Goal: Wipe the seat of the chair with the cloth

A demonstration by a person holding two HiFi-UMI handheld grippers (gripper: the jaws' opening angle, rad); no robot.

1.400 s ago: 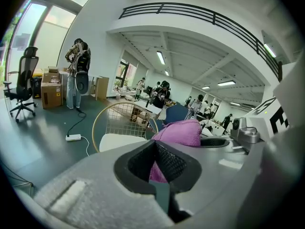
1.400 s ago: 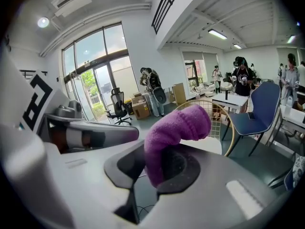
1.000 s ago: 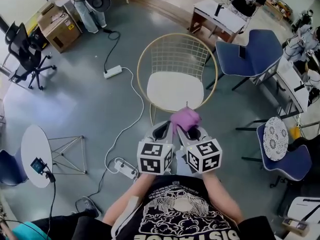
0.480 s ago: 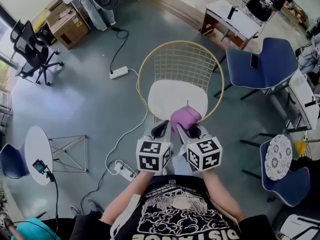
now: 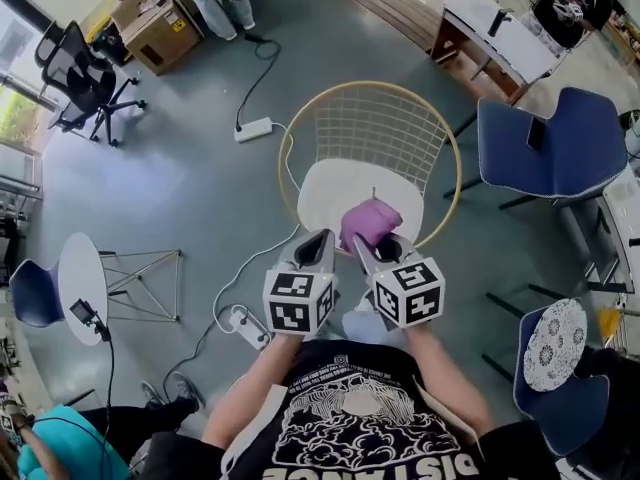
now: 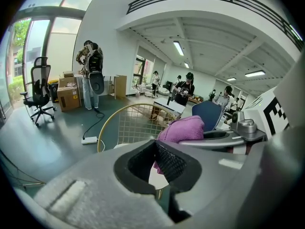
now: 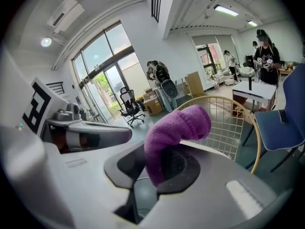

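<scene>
The chair has a gold wire back (image 5: 385, 128) and a white seat (image 5: 335, 188), and it stands straight ahead of me. A purple cloth (image 5: 370, 223) hangs over the seat's front edge, with my right gripper (image 5: 378, 250) shut on it. In the right gripper view the cloth (image 7: 176, 128) sticks up out of the right gripper (image 7: 159, 168), with the wire back (image 7: 233, 123) behind it. My left gripper (image 5: 318, 248) is close beside the right one, shut and empty. In the left gripper view the left gripper (image 6: 157, 149) points at the chair (image 6: 131, 123), and the cloth (image 6: 183, 129) shows to its right.
A blue chair (image 5: 555, 143) and a desk (image 5: 500, 38) stand to the right. A chair with a patterned cushion (image 5: 553, 343) is at the lower right. Power strips (image 5: 252, 128) (image 5: 245, 326) and cables lie on the floor at the left, near a wire-frame stand (image 5: 140, 283) and a round table (image 5: 78, 283).
Both grippers and the cloth have moved forward toward the chair. The cloth now reaches over the seat's front edge. Both grippers stay as they were.
</scene>
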